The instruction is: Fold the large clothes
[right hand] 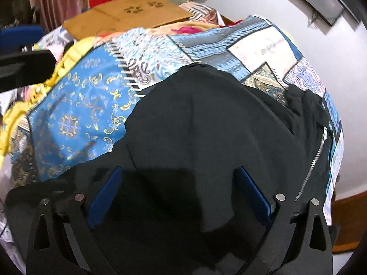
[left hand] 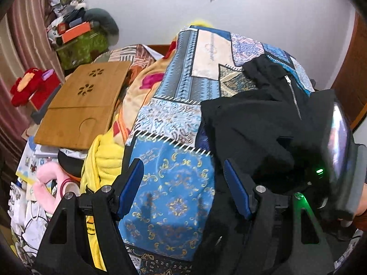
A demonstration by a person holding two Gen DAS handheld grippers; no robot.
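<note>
At the far left of the left wrist view hangs a striped pinkish curtain (left hand: 27,34), with a red plush toy (left hand: 25,87) below it and a heap of boxes and clutter (left hand: 75,27) stacked on a green-patterned cover. Next comes a bamboo lap tray (left hand: 84,105) with flower-shaped cut-outs, lying tilted on bedding, and beside it a yellow blanket (left hand: 105,158) bunched along the edge of the bed. The left tool (left hand: 183,190) hangs over the blue patchwork bedspread (left hand: 174,105); its blue pads stand apart with nothing between them but the spread below, so it is released and grasps nothing. To its right lies the task's garment, a black zip-up jacket (left hand: 257,119), spread on the bedspread with its metal zipper (left hand: 293,96) running along the far right side. At the right edge the other handheld device (left hand: 339,142) shows with a green light, a hand (left hand: 362,206) gripping it. In the right wrist view, the bamboo lap tray (right hand: 128,13) sits top left, the blue patchwork bedspread (right hand: 87,112) fills the left, and the black zip-up jacket (right hand: 206,119) covers the centre. The right tool (right hand: 181,194) hovers directly over the jacket, pads spread wide, released; whether the tips touch the cloth I cannot tell. The zipper (right hand: 314,162) runs down the right.
</note>
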